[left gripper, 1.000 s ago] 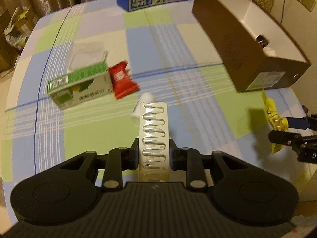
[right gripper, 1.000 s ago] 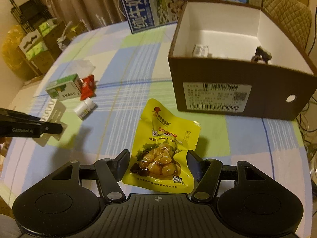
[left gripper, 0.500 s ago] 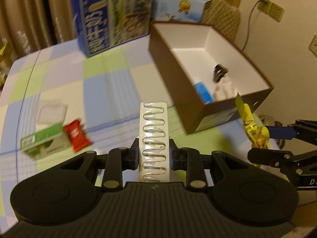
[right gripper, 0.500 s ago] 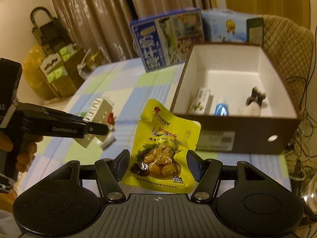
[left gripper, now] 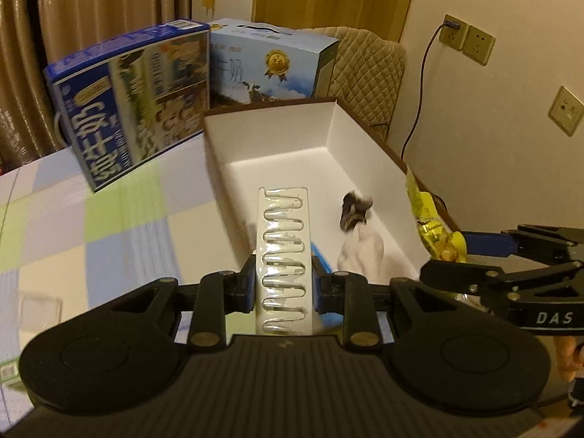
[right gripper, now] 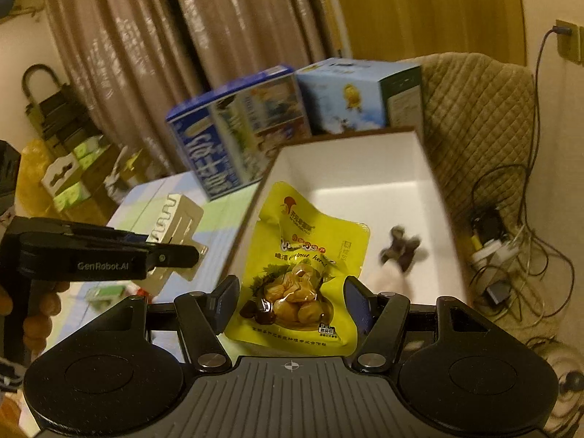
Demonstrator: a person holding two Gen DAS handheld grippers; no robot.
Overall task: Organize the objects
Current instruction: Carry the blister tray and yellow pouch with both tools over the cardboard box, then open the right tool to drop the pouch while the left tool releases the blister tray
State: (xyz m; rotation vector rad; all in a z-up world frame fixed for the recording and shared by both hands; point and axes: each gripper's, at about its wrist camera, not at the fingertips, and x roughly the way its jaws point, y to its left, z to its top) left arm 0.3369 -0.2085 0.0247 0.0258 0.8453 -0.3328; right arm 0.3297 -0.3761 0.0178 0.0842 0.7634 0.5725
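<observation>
Left gripper (left gripper: 284, 277) clamped on a clear blister strip (left gripper: 284, 255), upright between the fingers, over the near left wall of the white-lined cardboard box (left gripper: 270, 146). Right gripper (right gripper: 292, 303) pinching a yellow chestnut pouch (right gripper: 306, 270), above the box's near edge; small fuzzy toy (right gripper: 399, 248) ahead inside.

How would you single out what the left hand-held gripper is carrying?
Find the open brown box with white inside. In front of it, the left hand-held gripper clamps an upright clear blister strip with silvery zigzag ridges, unlike the yellow snack pouch beside it.
</observation>
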